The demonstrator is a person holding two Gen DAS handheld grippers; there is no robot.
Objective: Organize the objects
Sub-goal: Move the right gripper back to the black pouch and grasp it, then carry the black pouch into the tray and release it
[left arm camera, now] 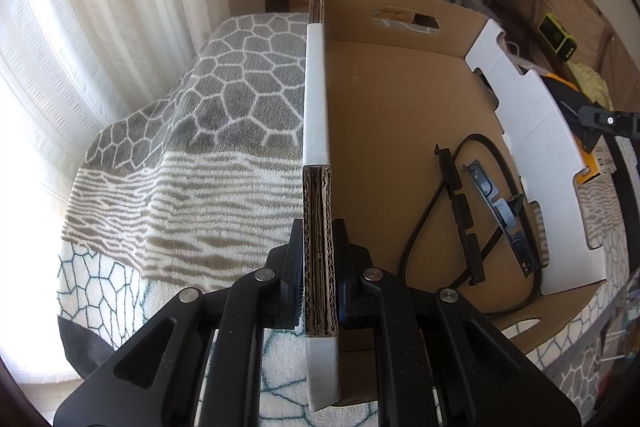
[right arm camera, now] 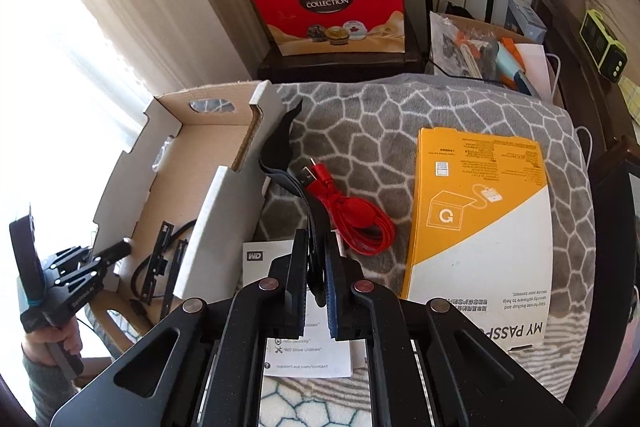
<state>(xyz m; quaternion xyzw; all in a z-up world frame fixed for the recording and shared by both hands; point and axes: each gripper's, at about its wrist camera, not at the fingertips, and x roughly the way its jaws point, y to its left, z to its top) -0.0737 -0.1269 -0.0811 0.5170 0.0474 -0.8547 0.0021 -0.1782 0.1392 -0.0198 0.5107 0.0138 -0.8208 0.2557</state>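
A bed or cushion draped in a grey-and-white patterned blanket (right arm camera: 400,115) carries everything, with pale curtains (left arm camera: 120,7) at the window side and a red gift bag (right arm camera: 332,11) standing behind. An open cardboard box (left arm camera: 400,99) sits toward the blanket's window-side edge. The left gripper (left arm camera: 319,267) is clamped on the box's near side wall, one finger outside and one inside. On the box floor, toward its far wall, lie black slotted brackets (left arm camera: 460,211) and a black cable (left arm camera: 420,227).

The right gripper (right arm camera: 316,267) has closed tight on a dark strap (right arm camera: 280,147) — it runs from between the fingers up beside the box's outer wall. Just beside the strap lies a coiled red USB cable (right arm camera: 356,219). A yellow-and-white drive box (right arm camera: 480,211) rests near the blanket's opposite edge, and a white leaflet (right arm camera: 304,351) lies under the gripper.
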